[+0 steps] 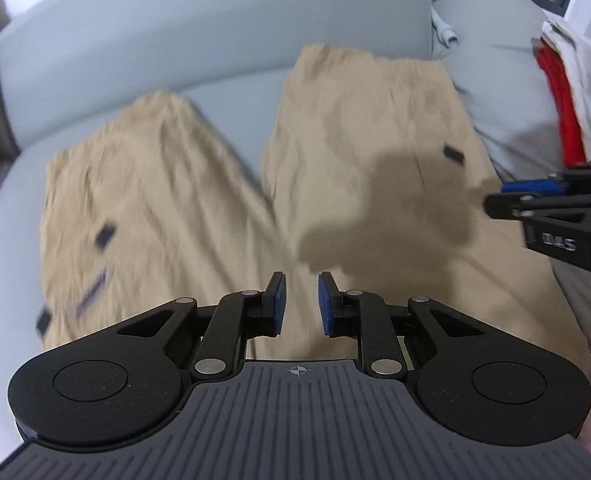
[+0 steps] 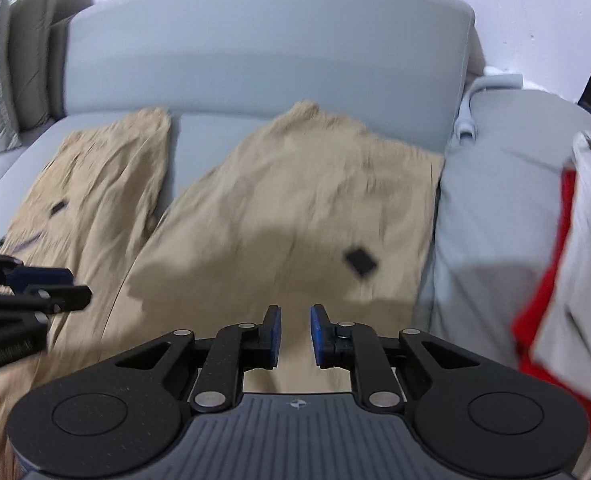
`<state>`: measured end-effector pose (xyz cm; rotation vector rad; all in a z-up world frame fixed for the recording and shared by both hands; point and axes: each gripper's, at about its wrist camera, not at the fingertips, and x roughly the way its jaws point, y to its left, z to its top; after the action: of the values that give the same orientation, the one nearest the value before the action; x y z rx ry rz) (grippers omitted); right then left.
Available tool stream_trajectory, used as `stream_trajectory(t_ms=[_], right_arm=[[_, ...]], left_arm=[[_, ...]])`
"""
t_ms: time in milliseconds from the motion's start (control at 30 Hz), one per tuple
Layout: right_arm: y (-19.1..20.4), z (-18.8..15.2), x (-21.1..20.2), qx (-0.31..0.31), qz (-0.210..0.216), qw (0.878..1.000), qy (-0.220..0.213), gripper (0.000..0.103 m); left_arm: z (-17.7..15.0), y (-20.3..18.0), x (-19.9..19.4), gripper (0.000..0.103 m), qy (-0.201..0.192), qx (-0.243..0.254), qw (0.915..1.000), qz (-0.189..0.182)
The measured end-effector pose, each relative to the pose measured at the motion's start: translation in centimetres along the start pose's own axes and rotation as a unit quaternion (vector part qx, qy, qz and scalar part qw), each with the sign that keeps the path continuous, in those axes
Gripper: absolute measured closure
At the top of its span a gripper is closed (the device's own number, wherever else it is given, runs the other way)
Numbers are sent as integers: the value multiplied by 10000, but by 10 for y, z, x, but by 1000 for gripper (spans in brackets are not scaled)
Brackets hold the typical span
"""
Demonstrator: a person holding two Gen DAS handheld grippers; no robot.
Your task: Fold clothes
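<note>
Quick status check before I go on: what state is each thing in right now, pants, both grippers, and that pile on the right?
Tan pants: unfolded, wrinkled, legs spread apart on the grey sofa.
Left gripper: jaws slightly apart, nothing between the pads, above the pants.
Right gripper: jaws slightly apart, empty, above the pants.
Red and white clothes: heaped on the sofa arm, unfolded.

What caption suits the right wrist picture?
Tan trousers spread on a grey sofa, hand-held gripper above, jaws slightly apart, empty.
</note>
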<state>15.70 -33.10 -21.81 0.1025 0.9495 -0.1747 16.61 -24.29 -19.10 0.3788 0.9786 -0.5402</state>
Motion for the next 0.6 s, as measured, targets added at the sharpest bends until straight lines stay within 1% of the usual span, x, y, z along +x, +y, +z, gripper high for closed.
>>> stream_trajectory(t_ms=[33,100,133,200,233,300,333,367,400,433,467,500,533,600], right_arm=[[0,6,8,60,30,10000,3,88],[-3,13,28,232,58,9997,83,88],[-7,13,42,314,6,9993,211,88],[-10,8,61,305,-152,9979,550,89],[-13,5,67,289,-176,9971,689,89],[-24,2,63,353,-71,9966,745,89],[-30,5,57,400,-35,9967,701,89],[-37,11,48,423,8,9977,521,88],[-42,17,42,416,15,9986,334,86],[-48,26,39,419,-77,9990,151,85],[-59,41,37,443,-251,9986,-123,84],[-65,50,36,462,-359,9979,-287,78],[-70,57,39,513,-416,9972,-350,76],[-95,81,61,865,-504,9941,-409,73]], left_arm=[[9,-2,10,80,-19,69,10000,21],[21,-6,38,80,127,91,9999,-30],[21,-7,51,78,291,124,9995,-24],[18,-7,83,79,880,241,9957,149],[16,-5,86,79,853,259,9959,132],[22,2,80,79,742,200,9970,-39],[26,6,77,79,660,149,9976,-138],[37,12,71,78,449,61,9985,-309],[51,16,68,78,233,29,9991,-358],[61,16,67,75,97,27,9994,-325],[81,17,68,65,-126,26,9997,-218],[100,18,70,60,-329,26,9994,-120],[110,17,75,55,-397,42,9992,-84],[147,15,103,55,-460,118,9989,62]])
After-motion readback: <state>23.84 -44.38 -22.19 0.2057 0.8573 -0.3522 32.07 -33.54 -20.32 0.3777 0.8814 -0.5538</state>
